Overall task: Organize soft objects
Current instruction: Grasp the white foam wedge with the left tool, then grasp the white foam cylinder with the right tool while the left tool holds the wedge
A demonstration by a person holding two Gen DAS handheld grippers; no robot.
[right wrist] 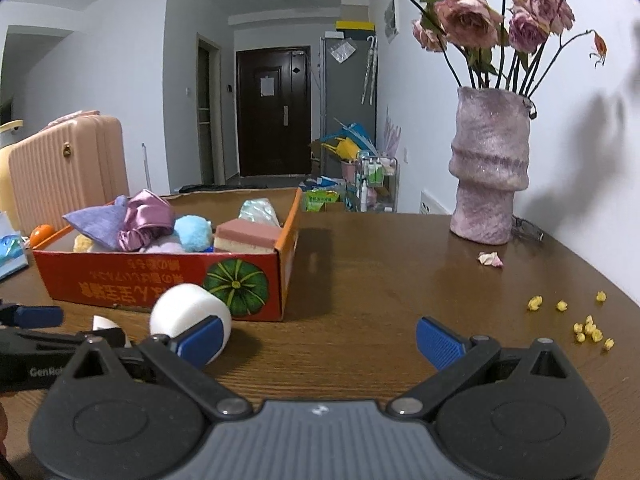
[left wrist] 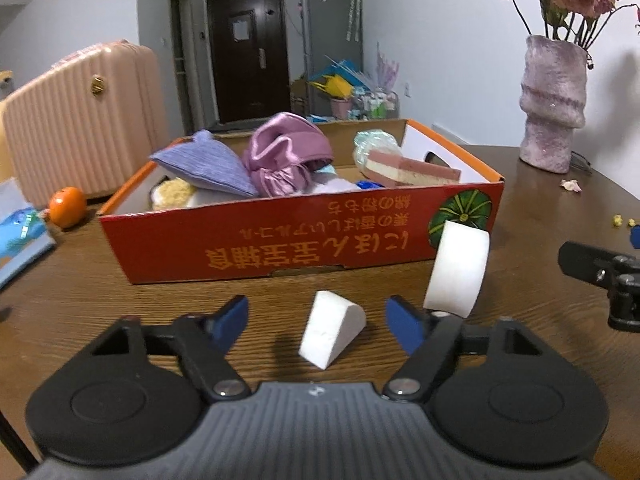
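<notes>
Most of the soft things already sit in the red cardboard box (left wrist: 280,236): a purple cloth pouch (left wrist: 204,168), a shiny pink bonnet (left wrist: 286,154), a pink and cream sponge (left wrist: 408,170), a blue pompom (right wrist: 194,232) and a few more I cannot make out. By my reckoning two pieces are left on the wooden table (left wrist: 120,304), both in front of the box: a white foam wedge (left wrist: 332,334) and a white foam cylinder (left wrist: 458,270) standing just beside the box's front wall.

My left gripper (left wrist: 318,320) points forward and somewhat down at the table, with the wedge between its blue pads (left wrist: 230,318). The jaws are apart and neither pad presses on the foam, so I am not holding it yet.

My right gripper (right wrist: 320,338) is angled down too, with its jaws spread wide and only bare table between them. The cylinder lies just outside its left pad (right wrist: 200,338); whether they touch, I cannot tell.
</notes>
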